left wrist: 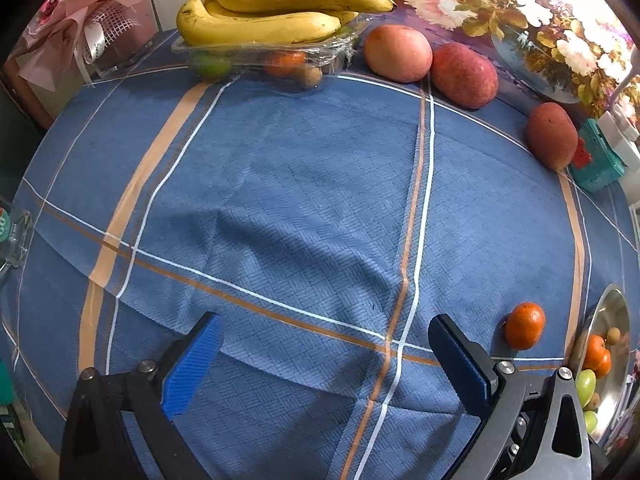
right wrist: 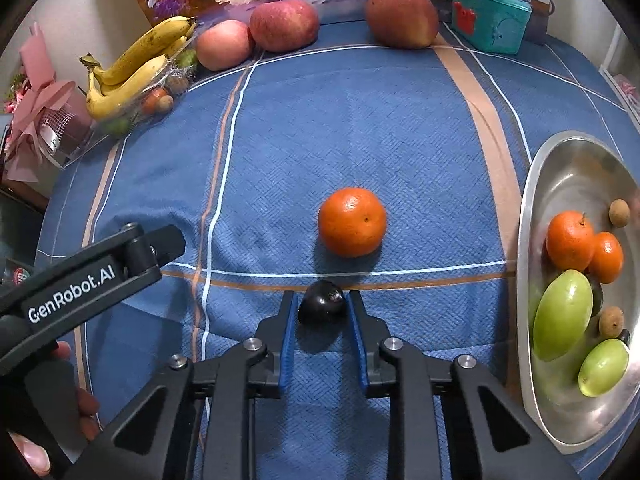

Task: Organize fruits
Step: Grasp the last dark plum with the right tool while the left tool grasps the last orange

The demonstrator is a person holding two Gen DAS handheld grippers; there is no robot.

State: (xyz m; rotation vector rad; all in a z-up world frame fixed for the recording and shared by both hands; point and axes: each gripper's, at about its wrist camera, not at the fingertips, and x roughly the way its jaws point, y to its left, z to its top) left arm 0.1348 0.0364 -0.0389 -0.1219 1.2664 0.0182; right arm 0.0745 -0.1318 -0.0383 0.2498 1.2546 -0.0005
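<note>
Dark plum (right wrist: 322, 302) is sitting clamped between the right gripper (right wrist: 322, 312) pads on the desk cloth (right wrist: 360, 128) (likely bound for the steel bowl (right wrist: 568, 164)); left gripper (left wrist: 324, 354) is idling agape

Beside my steel bowl (right wrist: 532, 208), the picture's right edge cuts off the far rim, and a dark fruit (right wrist: 597, 294) hides behind the green ones. In the clear tray (left wrist: 256, 46) under the bananas (left wrist: 272, 8), wrap blurs the small fruits.
</note>
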